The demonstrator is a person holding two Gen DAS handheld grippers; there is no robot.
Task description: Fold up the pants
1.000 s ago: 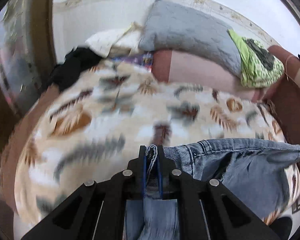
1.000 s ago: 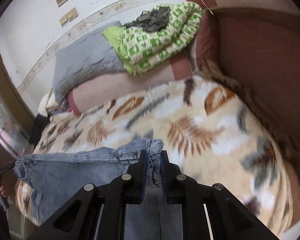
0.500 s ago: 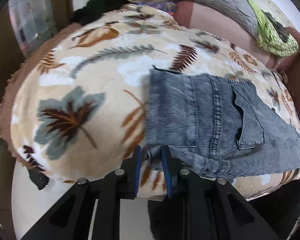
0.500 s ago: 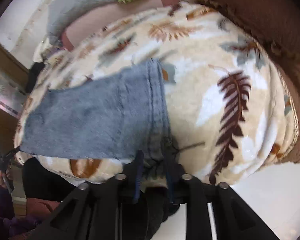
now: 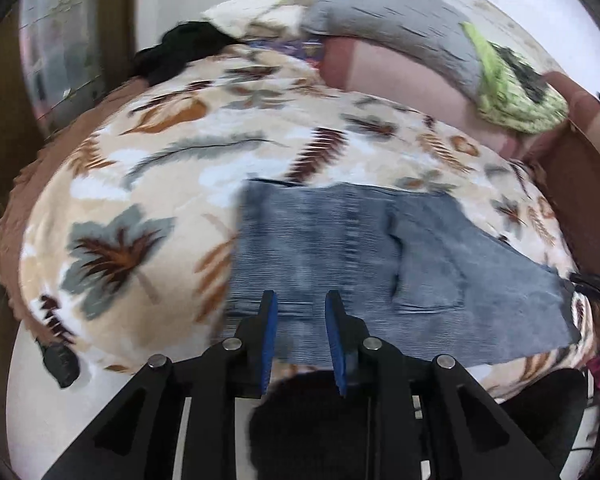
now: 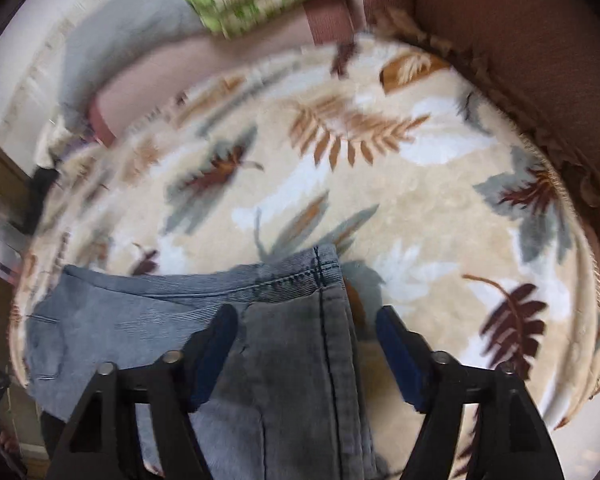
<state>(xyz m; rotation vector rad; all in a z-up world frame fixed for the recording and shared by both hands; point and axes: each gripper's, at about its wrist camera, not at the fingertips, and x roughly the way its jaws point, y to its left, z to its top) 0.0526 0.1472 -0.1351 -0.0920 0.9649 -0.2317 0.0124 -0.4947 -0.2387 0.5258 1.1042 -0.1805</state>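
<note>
The blue denim pants (image 5: pixel 380 264) lie spread flat on a leaf-patterned blanket (image 5: pixel 148 184) near the bed's front edge. My left gripper (image 5: pixel 300 300) is open, its blue pads just above the pants' near left edge, holding nothing. In the right wrist view the pants (image 6: pixel 260 320) lie under my right gripper (image 6: pixel 304 320), which is wide open over their right end by the waistband seam. The blanket (image 6: pixel 380 180) stretches beyond.
A grey pillow (image 5: pixel 388 28), a green patterned cloth (image 5: pixel 516 84) and a pink bolster (image 5: pixel 400 76) lie at the back. Black clothing (image 5: pixel 176 52) sits at the back left. A brown couch arm (image 6: pixel 520 40) borders the right side.
Both grippers held the pants up a second ago, lowered them onto the blanket, then opened and let go. The pants now lie flat.
</note>
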